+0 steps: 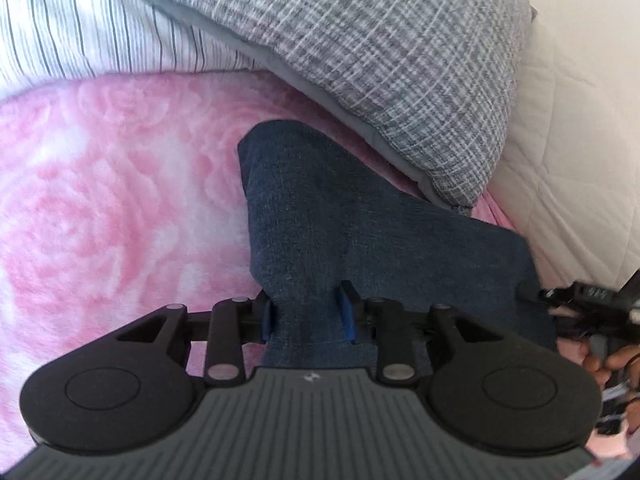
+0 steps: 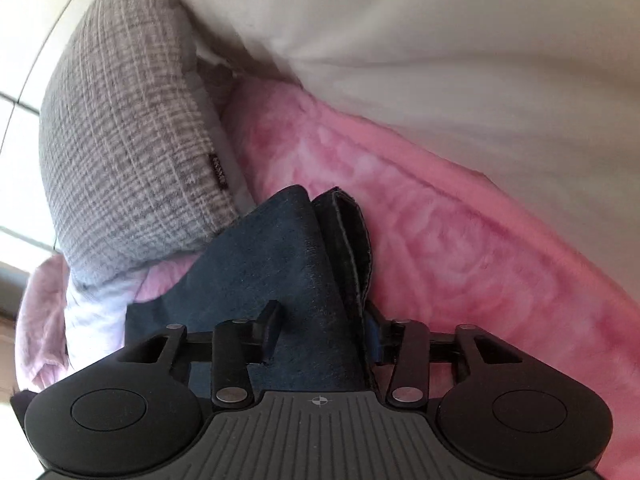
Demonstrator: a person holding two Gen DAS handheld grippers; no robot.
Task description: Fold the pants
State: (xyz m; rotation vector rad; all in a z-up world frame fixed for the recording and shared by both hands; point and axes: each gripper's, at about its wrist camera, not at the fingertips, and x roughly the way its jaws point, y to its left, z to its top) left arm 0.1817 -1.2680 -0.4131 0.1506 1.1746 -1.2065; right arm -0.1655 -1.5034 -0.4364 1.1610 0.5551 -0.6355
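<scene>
Dark blue denim pants point(image 1: 320, 220) lie folded on a pink rose-patterned blanket point(image 1: 100, 200). In the left wrist view my left gripper point(image 1: 308, 316) is shut on a near fold of the pants, and cloth fills the gap between its blue pads. The right gripper point(image 1: 560, 296) shows at the right edge, at the pants' other corner. In the right wrist view my right gripper point(image 2: 322, 328) is shut on the pants point(image 2: 260, 248), with a stitched hem edge point(image 2: 352, 248) standing up by its right finger.
A grey checked pillow point(image 1: 380, 60) lies just beyond the pants, touching them point(image 2: 120, 140). A striped pillow point(image 1: 80, 20) sits at the back left. White quilted padding point(image 1: 580, 140) borders the right. A person's hand point(image 1: 608, 364) holds the right gripper.
</scene>
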